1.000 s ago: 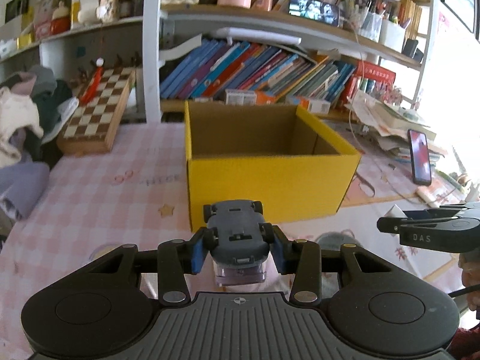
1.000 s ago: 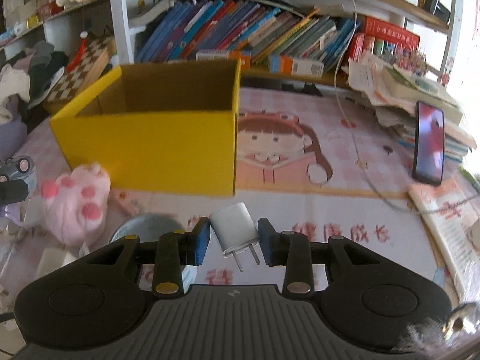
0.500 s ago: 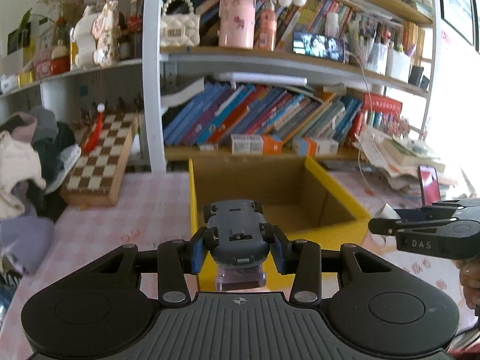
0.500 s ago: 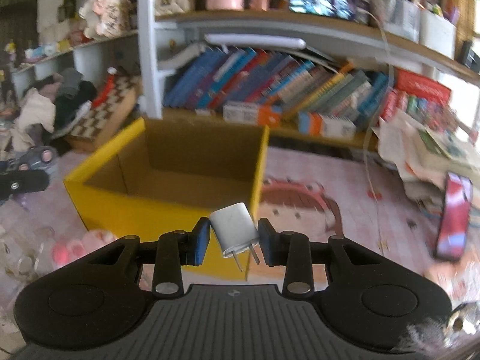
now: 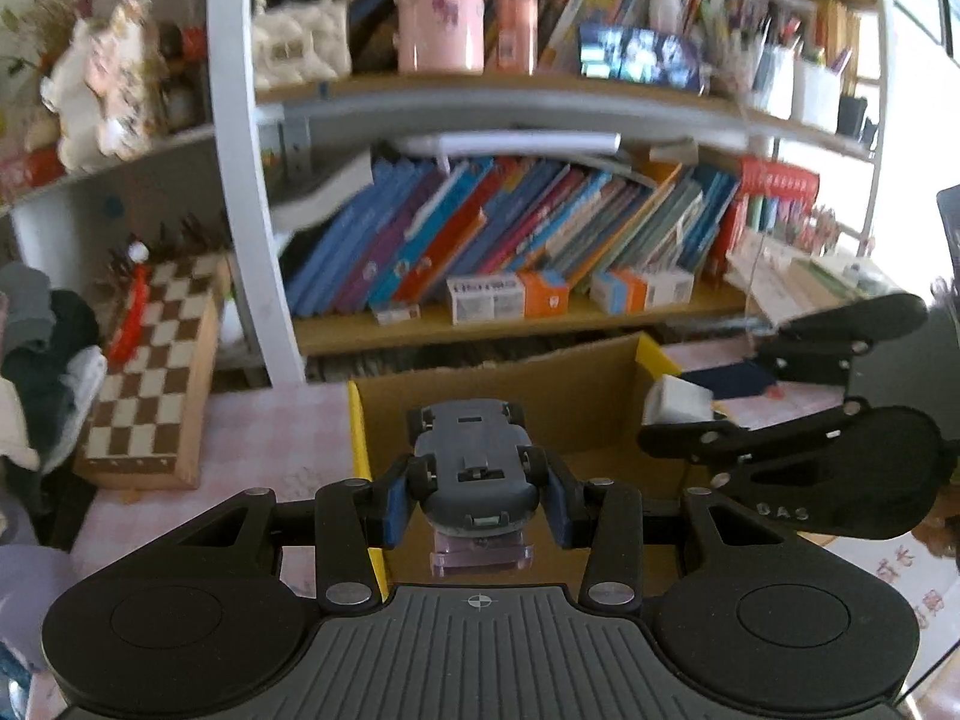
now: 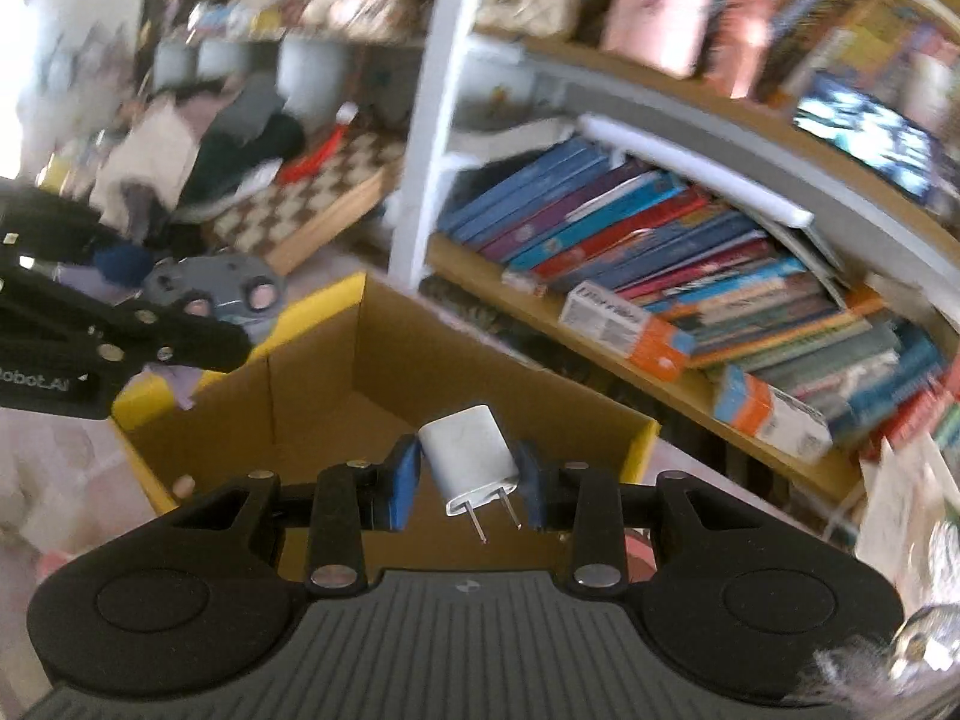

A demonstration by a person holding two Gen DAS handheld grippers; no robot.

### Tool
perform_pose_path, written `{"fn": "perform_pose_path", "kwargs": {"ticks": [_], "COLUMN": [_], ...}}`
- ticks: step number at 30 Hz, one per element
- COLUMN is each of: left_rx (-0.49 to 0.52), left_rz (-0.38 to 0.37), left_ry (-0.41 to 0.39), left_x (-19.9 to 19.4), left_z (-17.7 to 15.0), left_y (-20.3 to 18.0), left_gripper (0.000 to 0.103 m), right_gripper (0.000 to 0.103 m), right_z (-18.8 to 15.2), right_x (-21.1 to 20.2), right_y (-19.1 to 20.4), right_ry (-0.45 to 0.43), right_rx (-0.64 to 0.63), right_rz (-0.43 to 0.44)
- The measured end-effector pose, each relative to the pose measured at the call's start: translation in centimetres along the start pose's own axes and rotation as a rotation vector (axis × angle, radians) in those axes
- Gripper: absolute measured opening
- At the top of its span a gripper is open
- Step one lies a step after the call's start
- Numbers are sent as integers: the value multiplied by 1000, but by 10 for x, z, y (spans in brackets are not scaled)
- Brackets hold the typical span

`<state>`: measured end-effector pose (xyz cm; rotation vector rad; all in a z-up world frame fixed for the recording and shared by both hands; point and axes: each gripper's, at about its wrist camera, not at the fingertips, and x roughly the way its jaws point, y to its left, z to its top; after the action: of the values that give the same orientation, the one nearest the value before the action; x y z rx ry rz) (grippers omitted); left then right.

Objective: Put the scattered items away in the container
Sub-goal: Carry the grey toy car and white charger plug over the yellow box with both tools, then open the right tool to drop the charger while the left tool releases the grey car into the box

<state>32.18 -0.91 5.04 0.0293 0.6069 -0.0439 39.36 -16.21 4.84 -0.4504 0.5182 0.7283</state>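
Left claw [image 5: 477,489] gripping toy car [image 5: 474,462] underside-up, lengthwise away

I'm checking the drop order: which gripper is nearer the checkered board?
Left. The left gripper is over the yellow box's side nearest the checkered board; the right gripper is over its far side.

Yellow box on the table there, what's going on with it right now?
A person is tidying with a handheld gripper in each hand. The left gripper is shut on a grey toy car, belly up, above the yellow cardboard box. The right gripper is shut on a white plug-in charger, prongs toward the camera, also over the open box. Neither item has been let go yet, and the visible box floor looks empty.
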Motion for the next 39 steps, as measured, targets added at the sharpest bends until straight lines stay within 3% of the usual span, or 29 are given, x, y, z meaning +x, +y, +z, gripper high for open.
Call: {"fn": "perform_pose_path", "kwargs": {"ticks": [7,14,22,39], "left_rx": [46,87,161,237], "left_rz": [1,33,56,86], "left_ry": [127,226,253,282], "left_x": [51,89,106,111], "left_z": [-2,-5,-1,-2], "left_y": [-1,-1,-9,-19], "left_gripper": [42,42,42,43], "right_gripper": [33,33,33,33], "right_z": [-1,-7,-5,-7], "right_x": [62,99,121,120], "right_y": [3,2,4,10], "right_ry": [145,232,312,308], "right_rx": [-177,-297,-349,-409], "right_rz": [45,70,107,112]}}
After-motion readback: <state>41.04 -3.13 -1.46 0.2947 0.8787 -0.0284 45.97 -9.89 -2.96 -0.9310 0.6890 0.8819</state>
